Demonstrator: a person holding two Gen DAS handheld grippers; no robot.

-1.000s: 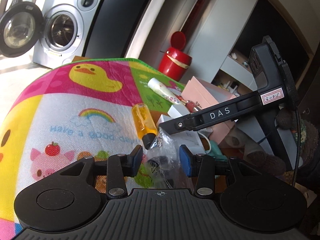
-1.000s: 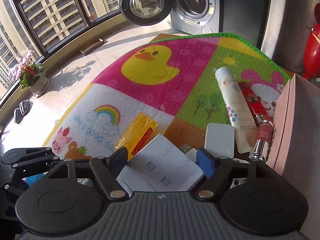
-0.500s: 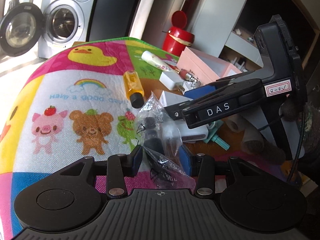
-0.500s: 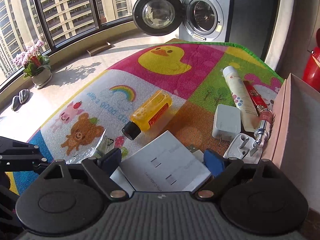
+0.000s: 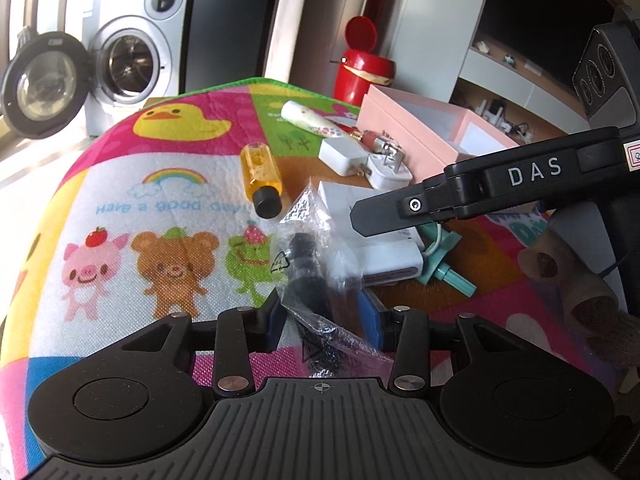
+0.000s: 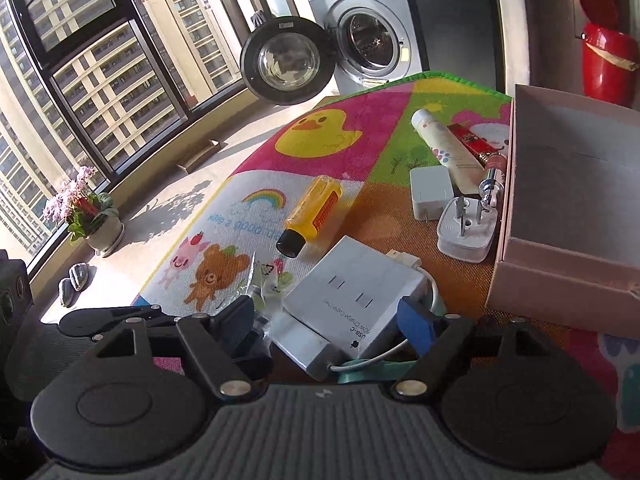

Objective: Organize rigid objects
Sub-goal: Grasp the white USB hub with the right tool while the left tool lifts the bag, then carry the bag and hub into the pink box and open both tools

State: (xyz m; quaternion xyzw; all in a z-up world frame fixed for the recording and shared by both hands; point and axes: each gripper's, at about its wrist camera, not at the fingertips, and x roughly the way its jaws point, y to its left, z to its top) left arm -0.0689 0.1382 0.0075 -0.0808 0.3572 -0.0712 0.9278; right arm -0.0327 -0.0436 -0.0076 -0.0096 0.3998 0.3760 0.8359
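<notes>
My left gripper point(image 5: 322, 314) is shut on a clear plastic bag of black parts point(image 5: 310, 264), held above the play mat point(image 5: 120, 216). My right gripper point(image 6: 332, 316) is shut on a white USB-C power adapter point(image 6: 352, 300) with its cable, low over the mat; its arm crosses the left wrist view point(image 5: 500, 188). An orange bottle with a black cap point(image 6: 314, 214) lies on the mat, also in the left wrist view point(image 5: 260, 176). An open pink box point(image 6: 576, 216) stands at the right.
Two white plug chargers point(image 6: 466, 226), a white tube point(image 6: 446, 148) and a red lipstick point(image 6: 486, 158) lie beside the box. A red bin point(image 6: 608, 64), a washing machine with its door open point(image 6: 368, 40) and a flower pot point(image 6: 98, 226) stand beyond the mat.
Both grippers have pulled back and risen with their loads: the left with the plastic bag, the right with the white adapter. More of the mat and box shows now.
</notes>
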